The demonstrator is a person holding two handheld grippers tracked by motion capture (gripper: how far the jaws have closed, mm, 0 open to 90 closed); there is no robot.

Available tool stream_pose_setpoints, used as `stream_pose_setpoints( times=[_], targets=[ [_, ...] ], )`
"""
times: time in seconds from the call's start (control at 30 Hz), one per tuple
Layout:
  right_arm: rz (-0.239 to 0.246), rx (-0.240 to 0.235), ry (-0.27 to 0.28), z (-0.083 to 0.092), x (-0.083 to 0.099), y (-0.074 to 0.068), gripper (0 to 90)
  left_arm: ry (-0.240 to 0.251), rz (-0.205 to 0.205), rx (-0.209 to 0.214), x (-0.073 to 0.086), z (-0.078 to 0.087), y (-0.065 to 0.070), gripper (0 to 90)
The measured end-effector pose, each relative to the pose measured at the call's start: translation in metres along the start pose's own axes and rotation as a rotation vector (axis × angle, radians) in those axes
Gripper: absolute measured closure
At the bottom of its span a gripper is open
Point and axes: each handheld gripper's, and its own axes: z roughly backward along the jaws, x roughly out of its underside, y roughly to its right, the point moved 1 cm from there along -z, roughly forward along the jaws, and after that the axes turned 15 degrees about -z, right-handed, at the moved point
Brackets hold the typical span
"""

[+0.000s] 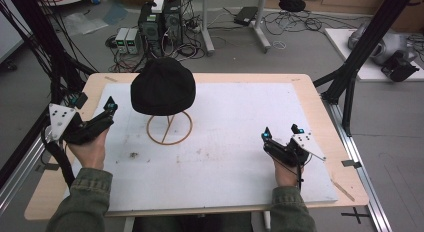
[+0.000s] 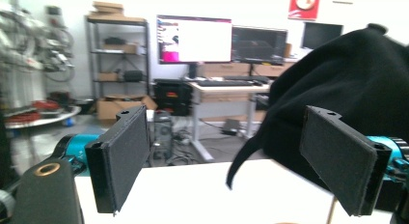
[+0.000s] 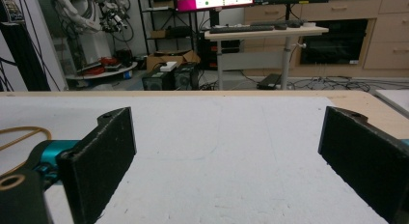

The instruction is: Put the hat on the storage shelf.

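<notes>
1. A white mat (image 1: 240, 142) covered most of the wooden surface (image 1: 320, 112), with faint brown stains near its middle.
2. Behind the surface, two computer towers (image 1: 160, 22) stood on the floor amid tangled cables (image 1: 295, 19).
3. Two monitors (image 2: 219, 40) sat lit on a desk (image 2: 226, 89) farther back.
4. Shelving (image 2: 115, 50) with cardboard boxes stood beside that desk.
5. Black frame posts (image 1: 365, 47) rose at the right.

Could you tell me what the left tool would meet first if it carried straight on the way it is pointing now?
Most likely the black knitted hat on its wooden ring stand. The left tool is open and aimed toward it, and the hat hangs just past its far jaw. Depth is unclear, so it might brush the brim rather than hit squarely.
</notes>
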Motion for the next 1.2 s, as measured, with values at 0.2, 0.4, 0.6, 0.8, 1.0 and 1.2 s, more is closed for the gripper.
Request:
stream_pose_setpoints(
  times=[0.2, 0.4, 0.6, 0.8, 1.0, 1.2],
  targets=[
    [0.0, 0.001, -0.013, -0.002, 0.002, 0.001, 5.1, -0.042, 0.003, 0.018, 0.024, 0.015, 0.004, 20.3],
    [-0.001, 0.0, -0.009, -0.001, 0.002, 0.002, 5.1, -0.1, 0.029, 0.008, 0.053, 0.031, 0.005, 19.5],
    [0.007, 0.019, 0.009, 0.0, 0.003, 0.002, 5.1, -0.145, 0.017, -0.08, 0.068, 0.046, 0.008, 18.8],
    [0.019, 0.022, 0.005, 0.001, 0.006, 0.001, 5.1, -0.143, 0.027, -0.102, 0.082, 0.051, 0.007, 18.0],
    [0.007, 0.02, 0.001, 0.003, 0.006, 0.001, 5.1, -0.144, 0.058, -0.09, 0.085, 0.048, 0.001, 17.9],
    [0.006, 0.026, 0.001, 0.004, 0.007, 0.003, 5.1, -0.146, 0.065, -0.092, 0.086, 0.048, -0.001, 17.9]
  ],
)
